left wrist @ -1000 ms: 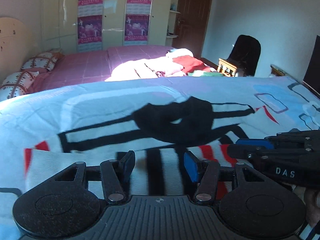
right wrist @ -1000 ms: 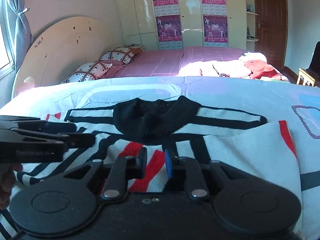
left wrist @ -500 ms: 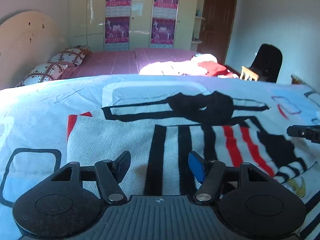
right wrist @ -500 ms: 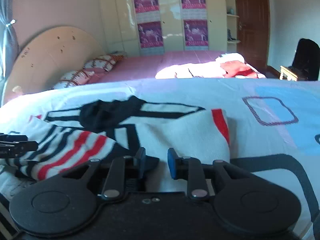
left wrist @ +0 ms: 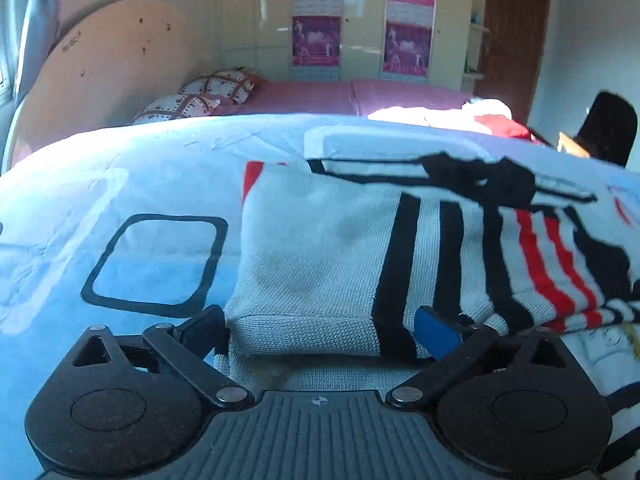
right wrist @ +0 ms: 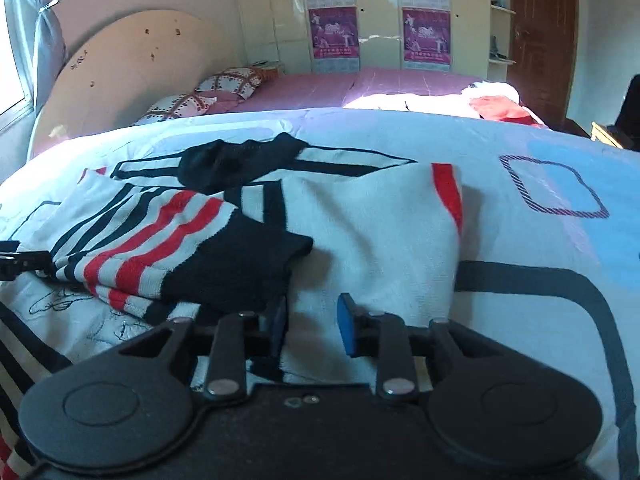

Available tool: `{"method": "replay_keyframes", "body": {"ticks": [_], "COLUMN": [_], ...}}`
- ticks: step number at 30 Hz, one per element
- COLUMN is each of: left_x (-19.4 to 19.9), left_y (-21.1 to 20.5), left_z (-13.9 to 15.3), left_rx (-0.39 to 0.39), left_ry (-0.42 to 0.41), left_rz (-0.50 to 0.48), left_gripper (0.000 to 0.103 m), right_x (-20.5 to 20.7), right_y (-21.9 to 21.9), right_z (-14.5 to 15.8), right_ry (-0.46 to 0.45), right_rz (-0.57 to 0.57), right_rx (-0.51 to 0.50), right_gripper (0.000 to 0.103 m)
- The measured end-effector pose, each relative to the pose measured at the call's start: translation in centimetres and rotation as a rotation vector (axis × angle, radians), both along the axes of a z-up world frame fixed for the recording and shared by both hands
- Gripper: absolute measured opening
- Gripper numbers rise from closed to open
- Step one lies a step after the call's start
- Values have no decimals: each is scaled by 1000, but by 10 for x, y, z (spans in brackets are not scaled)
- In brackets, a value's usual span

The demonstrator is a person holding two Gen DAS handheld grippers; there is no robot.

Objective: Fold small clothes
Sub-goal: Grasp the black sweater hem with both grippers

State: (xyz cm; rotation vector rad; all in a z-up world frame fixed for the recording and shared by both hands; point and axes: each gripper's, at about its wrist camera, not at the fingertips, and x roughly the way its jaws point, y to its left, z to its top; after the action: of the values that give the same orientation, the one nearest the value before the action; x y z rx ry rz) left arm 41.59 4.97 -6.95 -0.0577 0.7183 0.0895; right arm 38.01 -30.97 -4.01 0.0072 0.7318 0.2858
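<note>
A small white knit sweater (left wrist: 320, 264) with black and red stripes and a black collar (left wrist: 480, 178) lies on the bed, both sleeves folded inward. My left gripper (left wrist: 324, 330) is open wide at the sweater's left hem corner, fingers either side of the folded edge. My right gripper (right wrist: 310, 326) is open over the right side of the sweater (right wrist: 376, 232), next to the striped sleeve with a black cuff (right wrist: 240, 264). The left gripper's tip (right wrist: 16, 264) shows at the far left of the right wrist view.
The sweater lies on a light blue bedspread (left wrist: 120, 184) with black outlined squares. Behind it is a pink bed (right wrist: 400, 84) with pillows (right wrist: 224, 88) and a pile of clothes (right wrist: 496, 104). A black chair (left wrist: 608, 128) stands at right.
Both grippers have moved apart toward the sweater's outer lower corners and come closer to it. The left jaws have opened wider; the right jaws have also opened.
</note>
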Motion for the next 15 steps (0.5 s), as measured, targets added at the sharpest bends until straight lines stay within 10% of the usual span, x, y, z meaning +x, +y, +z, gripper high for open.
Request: {"method": "replay_keyframes", "body": {"ticks": [6,15], "left_x": [-56,-133], "left_y": [11,12], "left_z": [1,-20], "left_rx": [-54,-17], "left_ry": [4,83], "left_rz": [10,-46], "left_gripper": [91,90], "right_x": [-57,-162], "right_y": [-61,-64], "right_z": [17,3], "right_ry": [23,97], "right_rz": [-69,-164], "right_rx": [223,221], "right_gripper": [32,32]}}
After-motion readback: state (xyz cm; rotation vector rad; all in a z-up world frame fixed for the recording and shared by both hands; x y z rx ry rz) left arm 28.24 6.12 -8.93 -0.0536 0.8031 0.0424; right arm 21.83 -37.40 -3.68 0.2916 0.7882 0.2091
